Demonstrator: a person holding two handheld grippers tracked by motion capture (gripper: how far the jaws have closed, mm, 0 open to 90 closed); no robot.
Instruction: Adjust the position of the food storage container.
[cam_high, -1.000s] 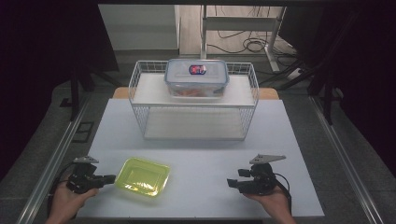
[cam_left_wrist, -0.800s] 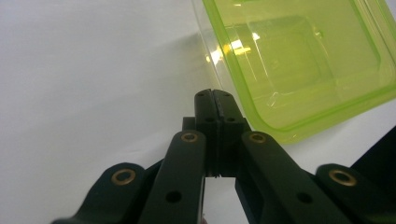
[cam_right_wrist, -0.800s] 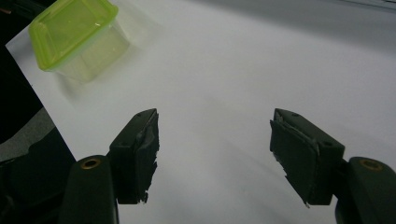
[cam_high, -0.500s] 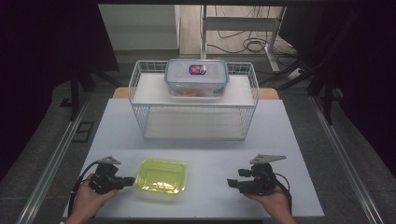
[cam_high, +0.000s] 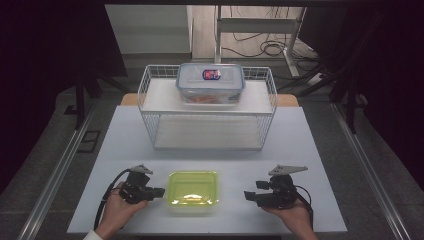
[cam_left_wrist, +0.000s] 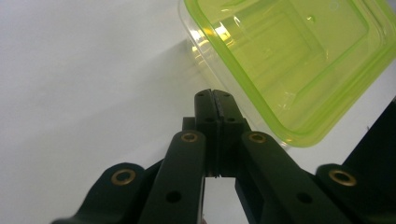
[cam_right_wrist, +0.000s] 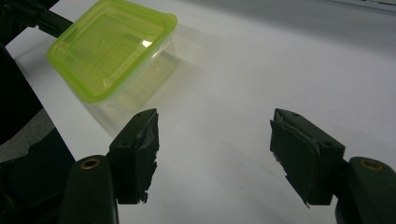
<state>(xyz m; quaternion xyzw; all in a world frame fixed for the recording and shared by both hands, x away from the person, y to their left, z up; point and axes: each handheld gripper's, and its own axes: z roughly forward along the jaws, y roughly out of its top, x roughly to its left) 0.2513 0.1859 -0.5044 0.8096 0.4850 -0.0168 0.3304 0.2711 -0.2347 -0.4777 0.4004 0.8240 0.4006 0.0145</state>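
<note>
While our left gripper, jaws pressed together, touches the green box at lower centre, our right gripper, jaws wide and empty, waits lower right across bare table.

No text, brand name or number can be read anywhere. A small red and blue label is seen on the lid of the clear lidded container standing in the wire basket, but its lettering is too small and blurred to be made out.
</note>
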